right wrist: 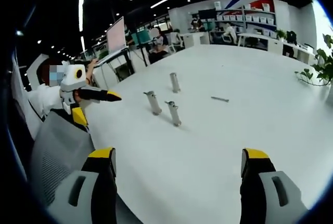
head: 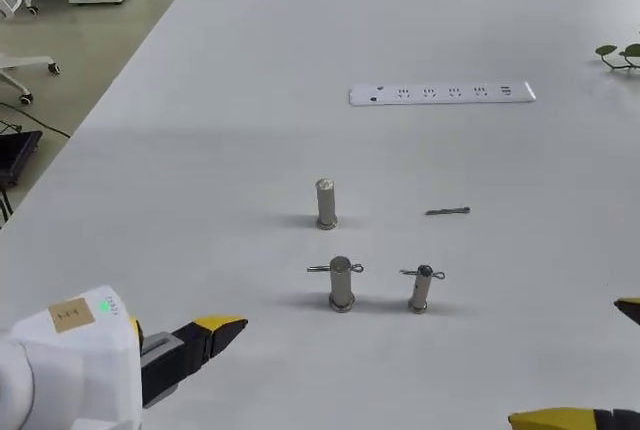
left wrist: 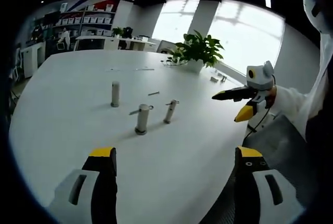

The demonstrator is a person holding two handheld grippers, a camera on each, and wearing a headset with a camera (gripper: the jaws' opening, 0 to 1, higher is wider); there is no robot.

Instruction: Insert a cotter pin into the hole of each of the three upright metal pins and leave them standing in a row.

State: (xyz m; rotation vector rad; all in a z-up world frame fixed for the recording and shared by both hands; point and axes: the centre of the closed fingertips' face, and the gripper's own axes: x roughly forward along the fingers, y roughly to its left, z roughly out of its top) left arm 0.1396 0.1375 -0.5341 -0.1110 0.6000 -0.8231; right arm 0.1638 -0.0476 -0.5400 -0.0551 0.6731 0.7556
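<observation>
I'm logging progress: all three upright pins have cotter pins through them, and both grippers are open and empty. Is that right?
Only two do. The head view shows the rear pin bare, a cotter pin loose on the table. The left gripper and right gripper are open and empty.

A white table spans an office; beyond the left fingers, a potted plant fronts bright windows.

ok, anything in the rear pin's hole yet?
No cotter pin sticks out of the rear pin; the hole itself is too small to see. The front left pin and front right pin each carry one. A loose cotter pin lies right of the rear pin.
</observation>
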